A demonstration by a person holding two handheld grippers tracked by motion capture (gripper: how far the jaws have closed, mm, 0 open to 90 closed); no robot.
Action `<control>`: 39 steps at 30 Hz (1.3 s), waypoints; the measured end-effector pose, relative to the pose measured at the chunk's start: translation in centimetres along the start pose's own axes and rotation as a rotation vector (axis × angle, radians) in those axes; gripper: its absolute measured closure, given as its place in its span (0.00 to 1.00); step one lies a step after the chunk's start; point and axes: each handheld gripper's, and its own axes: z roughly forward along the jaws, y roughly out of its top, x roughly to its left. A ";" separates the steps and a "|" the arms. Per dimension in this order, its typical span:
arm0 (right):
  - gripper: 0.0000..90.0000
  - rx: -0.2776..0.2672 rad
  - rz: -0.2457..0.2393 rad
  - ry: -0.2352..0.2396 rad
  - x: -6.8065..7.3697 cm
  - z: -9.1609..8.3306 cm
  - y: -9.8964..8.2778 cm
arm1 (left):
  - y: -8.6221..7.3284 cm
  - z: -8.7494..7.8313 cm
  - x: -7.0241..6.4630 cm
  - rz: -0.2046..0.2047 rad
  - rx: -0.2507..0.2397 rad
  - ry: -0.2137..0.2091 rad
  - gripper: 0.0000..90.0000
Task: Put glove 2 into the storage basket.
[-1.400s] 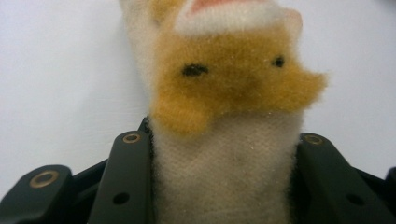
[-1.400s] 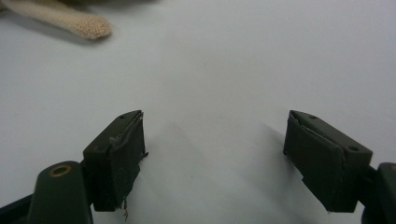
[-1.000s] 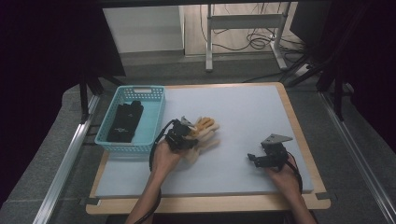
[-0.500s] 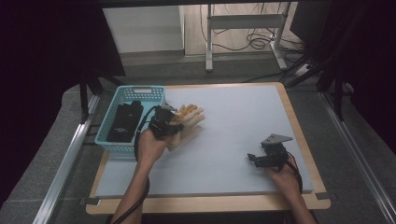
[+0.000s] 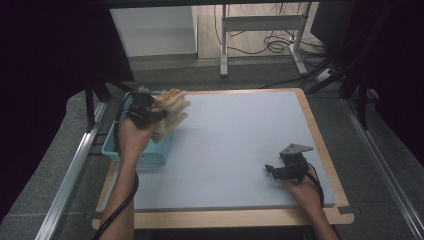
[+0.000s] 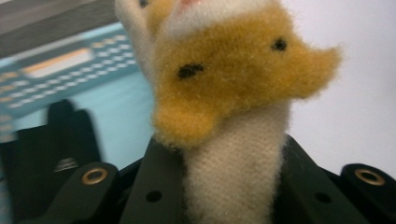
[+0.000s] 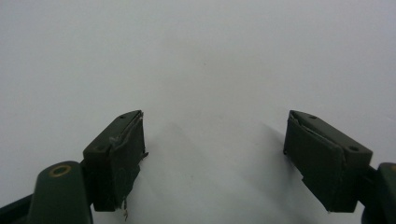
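A yellow and white plush toy point(image 5: 172, 106) hangs in the air above the near corner of a blue plastic basket point(image 5: 145, 159) at the table's left edge. My left gripper point(image 5: 159, 114) is shut on it. In the left gripper view the toy point(image 6: 233, 84) has a yellow fuzzy top with black dots, and its white body sits squeezed between the two black jaws of that gripper point(image 6: 229, 186). My right gripper point(image 5: 270, 170) rests low at the table's front right, open, with nothing between its jaws point(image 7: 215, 154).
The basket point(image 6: 70, 60) holds a black object point(image 6: 60, 140) under the toy. A pale blue board point(image 5: 240, 135) with a wooden rim covers the table. Metal rails run along both sides, and a desk frame with cables stands beyond the far edge.
My left gripper has carried the plush toy leftward and upward, from the middle-left of the board to above the basket. The right gripper has stayed where it was.
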 end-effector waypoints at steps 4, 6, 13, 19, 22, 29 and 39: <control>0.22 0.000 -0.001 0.000 0.0 0.0 0.0 | 0.0 -0.1 2.6 -0.054 0.004 0.053 0.86; 0.22 0.000 0.000 0.000 0.0 0.0 0.0 | -0.2 0.4 3.8 -0.078 0.010 0.073 0.86; 0.22 0.000 0.000 0.000 0.0 0.0 0.0 | -2.4 4.8 6.8 -0.184 0.049 0.050 0.86; 0.22 -0.001 0.000 0.000 0.0 0.0 0.0 | -4.4 9.4 7.1 -0.220 0.127 0.003 0.85; 0.22 -0.001 0.000 0.000 0.0 0.0 0.0 | -4.9 11.2 6.7 -0.193 0.194 -0.010 0.83; 0.22 -0.001 0.000 0.000 0.0 0.0 0.0 | -4.5 12.6 5.7 -0.086 0.381 -0.023 0.25; 0.22 -0.001 -0.001 0.000 0.0 0.0 0.0 | -3.2 7.7 6.4 -0.110 0.272 -0.020 0.16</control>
